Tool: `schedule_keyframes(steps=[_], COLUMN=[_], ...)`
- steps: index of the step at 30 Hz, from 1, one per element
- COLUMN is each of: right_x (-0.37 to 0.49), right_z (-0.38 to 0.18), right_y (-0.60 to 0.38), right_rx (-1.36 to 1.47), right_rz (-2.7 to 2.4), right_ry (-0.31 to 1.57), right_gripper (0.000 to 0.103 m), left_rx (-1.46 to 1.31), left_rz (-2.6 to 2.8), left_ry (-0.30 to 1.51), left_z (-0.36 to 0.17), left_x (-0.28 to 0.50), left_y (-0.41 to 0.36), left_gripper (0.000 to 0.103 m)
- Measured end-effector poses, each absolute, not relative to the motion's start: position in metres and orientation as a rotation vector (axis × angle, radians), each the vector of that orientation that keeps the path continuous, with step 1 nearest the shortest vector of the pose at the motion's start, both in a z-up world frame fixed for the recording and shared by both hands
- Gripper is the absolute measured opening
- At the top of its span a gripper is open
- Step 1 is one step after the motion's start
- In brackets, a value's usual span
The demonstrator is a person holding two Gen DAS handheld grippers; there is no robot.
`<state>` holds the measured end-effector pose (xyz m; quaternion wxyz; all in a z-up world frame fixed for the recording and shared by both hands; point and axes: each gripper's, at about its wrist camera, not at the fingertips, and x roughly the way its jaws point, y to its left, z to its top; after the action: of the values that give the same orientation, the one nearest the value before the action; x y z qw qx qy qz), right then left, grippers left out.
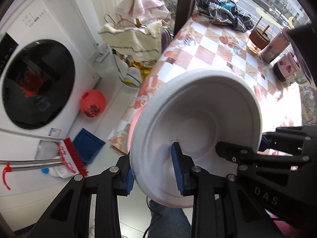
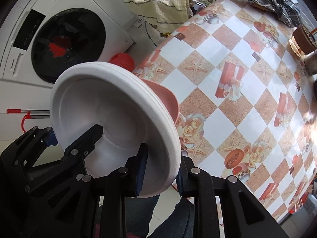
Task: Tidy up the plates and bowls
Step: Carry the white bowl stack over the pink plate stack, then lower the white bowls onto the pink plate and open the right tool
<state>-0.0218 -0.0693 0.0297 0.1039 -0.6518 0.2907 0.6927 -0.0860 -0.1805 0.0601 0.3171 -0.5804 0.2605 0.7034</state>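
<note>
white plates, pink bowl over a checked counter

a stack of white plates point(image 1: 198, 123) sits over a salmon-pink bowl point(image 2: 164, 97). the left tool point(image 1: 154, 170) and the right tool point(image 2: 160, 170) are black with blue pads point(image 1: 178, 170). the counter point(image 2: 227, 63) wears a cloth checked in white and sandy tan, printed with starfish, roses and red gift boxes. a white washing machine point(image 1: 37, 83) has a black round door. a red-orange lantern point(image 1: 92, 103) lies on the pale floor near a blue dustpan point(image 1: 89, 142) and a red-bristled broom point(image 1: 73, 154). a cream towel with grey stripes point(image 1: 132, 37), a dark plaid cloth point(image 1: 221, 10) and a pink cup point(image 1: 287, 69) complete the scene.
</note>
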Motion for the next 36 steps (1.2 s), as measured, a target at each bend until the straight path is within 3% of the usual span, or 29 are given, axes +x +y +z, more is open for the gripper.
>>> schedule_keyframes(steps=[36], right_x=[-0.052], right_z=[-0.063], right_y=[-0.070], right_rx=[-2.005], right_rz=[1.697], right_ry=[1.088], right_gripper=[0.027], left_rx=[-1.699], left_rz=[1.512], left_ry=[0.860], left_z=[-0.043], left_x=[-0.120], left_y=[-0.176], left_gripper=[0.036])
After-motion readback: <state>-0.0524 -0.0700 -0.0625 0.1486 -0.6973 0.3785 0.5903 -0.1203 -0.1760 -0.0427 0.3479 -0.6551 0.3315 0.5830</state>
